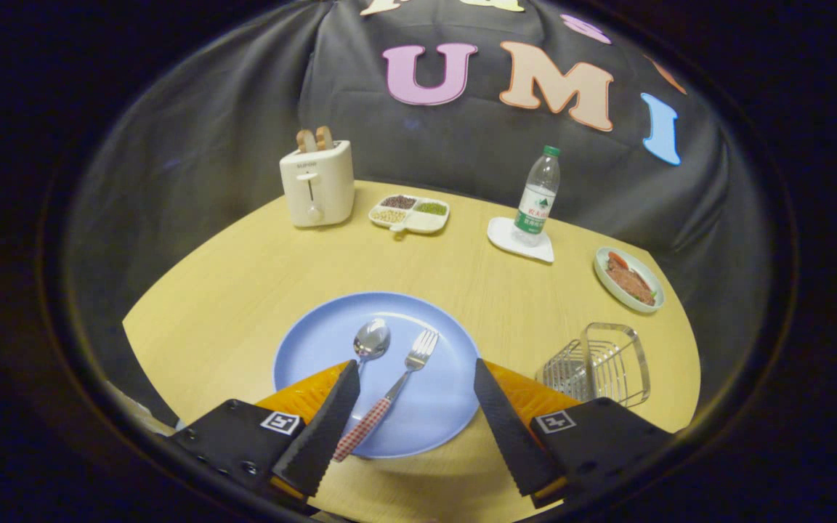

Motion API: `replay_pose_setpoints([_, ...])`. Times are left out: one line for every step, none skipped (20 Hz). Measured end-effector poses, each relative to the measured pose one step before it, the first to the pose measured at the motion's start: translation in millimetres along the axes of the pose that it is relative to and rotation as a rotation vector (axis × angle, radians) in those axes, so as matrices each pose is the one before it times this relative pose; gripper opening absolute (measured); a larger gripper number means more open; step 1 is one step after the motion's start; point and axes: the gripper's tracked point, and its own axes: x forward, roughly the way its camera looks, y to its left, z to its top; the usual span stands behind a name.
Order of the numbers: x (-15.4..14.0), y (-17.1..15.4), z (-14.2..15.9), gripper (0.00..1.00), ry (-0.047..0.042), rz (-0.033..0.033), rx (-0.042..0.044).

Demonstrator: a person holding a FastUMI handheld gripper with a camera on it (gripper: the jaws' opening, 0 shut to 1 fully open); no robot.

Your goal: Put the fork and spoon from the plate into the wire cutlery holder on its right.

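A blue plate (317, 349) lies on the wooden table just ahead of my gripper (416, 372). On it rest a spoon (371, 338) and a fork (418, 350) with a red checked handle (362, 428). The fork's handle runs back between my fingers, nearer the left one; the spoon's handle is hidden behind the left finger. The gripper stands open above the plate's near half and touches neither piece. The wire cutlery holder (607, 363) stands to the right of the plate, just beyond the right finger.
At the back of the table stand a white toaster (317, 185) with bread in it, a divided snack dish (410, 212), and a water bottle (537, 196) on a white coaster. A small plate of food (629, 280) sits at the far right near the table's edge.
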Motion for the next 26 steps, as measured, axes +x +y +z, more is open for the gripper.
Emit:
replay_pose_setpoints([1.87, 1.04, -6.19, 1.0, 0.01896, 0.00153, 0.00255])
replay_pose_setpoints([2.21, 3.09, -3.68, 1.0, 0.01219, 0.00855, 0.00791])
replay_pose_setpoints([2.67, 2.47, -4.52, 1.0, 0.01089, 0.00433, 0.00398])
replay_pose_setpoints([2.71, 0.34, -3.71, 1.0, 0.01094, 0.00068, -0.00183])
replay_pose_setpoints([1.11, -0.53, -3.3, 1.0, 0.0115, -0.0044, -0.0069])
replay_pose_setpoints([1.5, -0.46, -2.65, 1.0, 0.00981, -0.00506, -0.00586])
replay_pose_setpoints([0.97, 0.49, -3.89, 1.0, 0.0105, -0.00291, -0.00384])
replay_pose_setpoints([1.89, -0.13, -2.85, 1.0, 0.01345, -0.00559, -0.00725])
replay_pose_setpoints([1.87, -0.97, -2.78, 1.0, 0.01115, -0.00403, -0.00922])
replay_pose_setpoints([2.73, 1.05, -1.47, 1.0, 0.00706, 0.00279, -0.00536])
replay_pose_setpoints([1.87, 1.75, -0.89, 1.0, 0.00594, 0.00398, -0.00641])
replay_pose_setpoints([1.34, 1.99, -1.66, 0.95, 0.00942, 0.00531, -0.00323])
replay_pose_setpoints([1.46, 1.21, -1.48, 0.9, 0.00569, 0.00387, -0.0021])
replay_pose_setpoints([1.42, 1.15, -0.48, 0.85, 0.00346, 0.00423, -0.00175])
replay_pose_setpoints([0.18, 1.24, -0.83, 0.8, 0.00434, 0.00201, -0.00381])
replay_pose_setpoints([-0.2, 1.85, -0.78, 0.74, 0.00439, 0.00566, -0.00242])
replay_pose_setpoints([0.82, 1.36, -0.87, 0.69, 0.00444, 0.00276, -0.00198])
replay_pose_setpoints([-0.15, 1.05, 0.33, 0.64, 0.00481, 0.00353, -0.00207])
replay_pose_setpoints([1.69, 0.51, -1.59, 0.58, 0.00412, -0.00155, -0.0033])
replay_pose_setpoints([0.13, -0.41, -0.61, 0.53, 0.00657, -0.0002, -0.00445])
replay_pose_setpoints([1.05, 1.37, -2.93, 0.48, 0.01204, 0.00364, -0.00315])
replay_pose_setpoints([0.11, 0.4, -2.29, 0.44, 0.01114, 0.00103, -0.00279])
replay_pose_setpoints([-4.78, -3.25, 0.66, 0.39, 0.00407, -0.01203, -0.00396])
replay_pose_setpoints([7.03, -4.14, -1.51, 0.34, -0.00385, -0.0097, 0.00317])
replay_pose_setpoints([-0.75, 2.77, -1.9, 0.29, 0.01223, 0.00441, 0.00507])
replay_pose_setpoints([-0.39, 1.23, -1.25, 0.24, 0.01138, 0.0081, 0.00759])
